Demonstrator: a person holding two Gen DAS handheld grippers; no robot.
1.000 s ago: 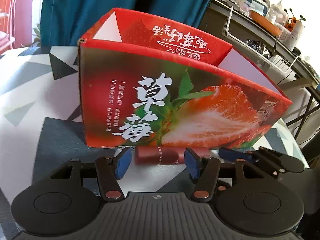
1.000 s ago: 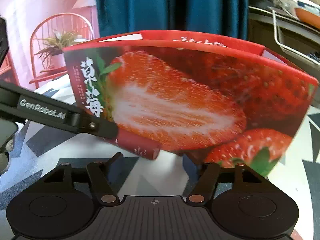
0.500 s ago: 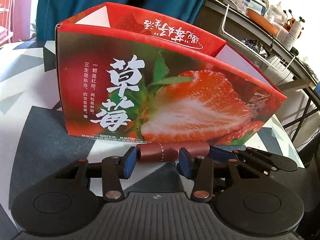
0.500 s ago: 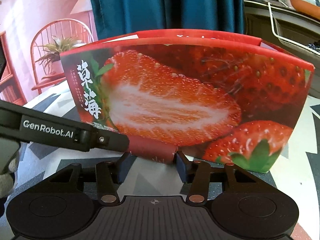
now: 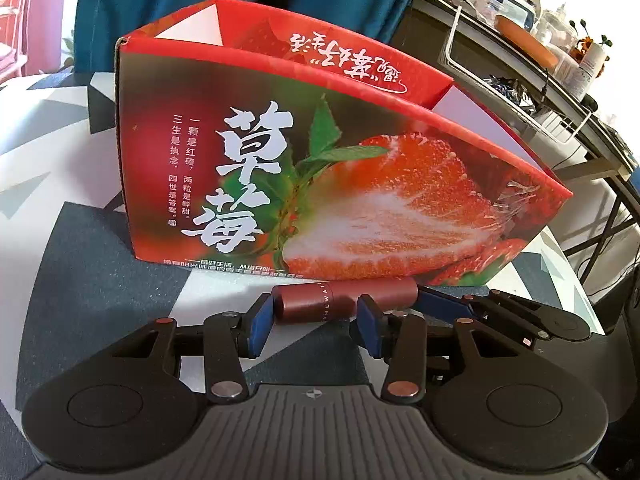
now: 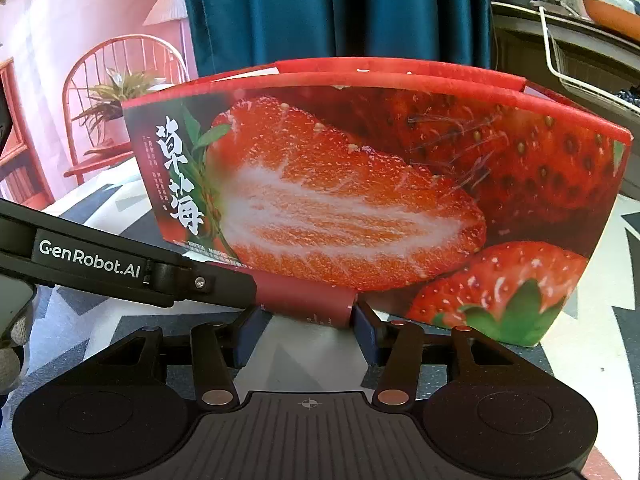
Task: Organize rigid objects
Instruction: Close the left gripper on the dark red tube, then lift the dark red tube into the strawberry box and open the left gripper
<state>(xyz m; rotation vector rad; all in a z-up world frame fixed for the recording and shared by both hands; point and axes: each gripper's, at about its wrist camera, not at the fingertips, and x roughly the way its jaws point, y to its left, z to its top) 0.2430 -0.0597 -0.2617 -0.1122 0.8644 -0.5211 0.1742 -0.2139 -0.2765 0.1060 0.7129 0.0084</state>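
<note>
A dark red cylindrical tube (image 5: pixel 346 302) lies on its side on the patterned tablecloth (image 5: pixel 80 272), close against the foot of the open strawberry carton (image 5: pixel 320 184). The left gripper (image 5: pixel 310 320) straddles the tube's left half; its pads sit at the tube, and contact looks likely but is unconfirmed. The right gripper (image 6: pixel 306 326) brackets the tube's right end (image 6: pixel 310 306), its jaws opening slightly. Risks: two grippers on one short tube may pull against each other; a round tube can roll or squirt from a loose pinch; lifting could snag the carton wall and shift it.
</note>
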